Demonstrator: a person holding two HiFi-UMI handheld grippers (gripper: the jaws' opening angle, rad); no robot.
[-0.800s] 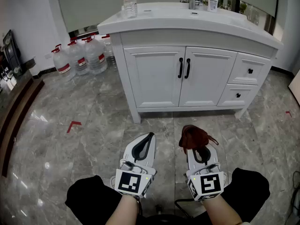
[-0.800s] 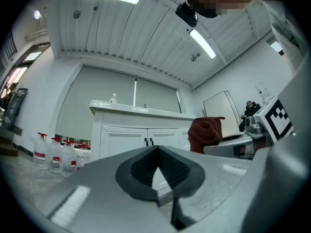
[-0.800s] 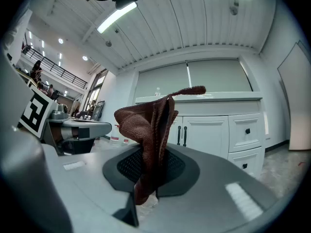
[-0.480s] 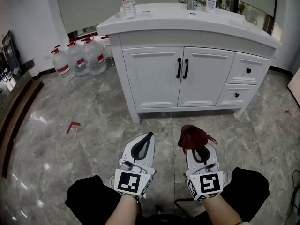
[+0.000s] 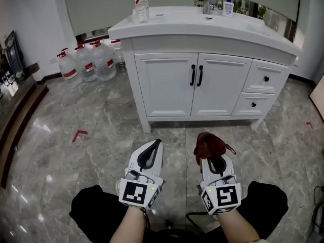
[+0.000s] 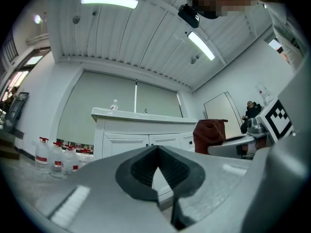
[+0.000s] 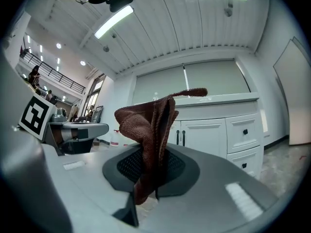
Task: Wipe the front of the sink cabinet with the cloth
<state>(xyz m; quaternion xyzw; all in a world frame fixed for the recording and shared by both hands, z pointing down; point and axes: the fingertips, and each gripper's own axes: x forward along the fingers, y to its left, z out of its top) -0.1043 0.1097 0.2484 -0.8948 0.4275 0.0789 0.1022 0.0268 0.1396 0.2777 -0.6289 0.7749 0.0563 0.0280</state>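
Note:
The white sink cabinet (image 5: 202,80) stands ahead with two doors, black handles and two drawers at its right; it also shows in the left gripper view (image 6: 146,140) and the right gripper view (image 7: 214,130). A brown cloth (image 5: 209,145) bunches up from my right gripper (image 5: 212,153), which is shut on it; the cloth (image 7: 153,130) rises between the jaws. My left gripper (image 5: 152,147) is shut with nothing in it. Both grippers hang low over the floor, well short of the cabinet front.
Several water jugs (image 5: 86,62) stand on the floor left of the cabinet. A bottle (image 5: 141,4), a faucet (image 5: 207,1) and a soap dispenser (image 5: 229,5) sit on the countertop. A red mark (image 5: 79,134) lies on the marble floor. A dark ledge (image 5: 15,115) runs along the left.
The view has shifted slightly; both grippers sit a little lower in frame and the left one has drifted a bit left. The cloth stays held.

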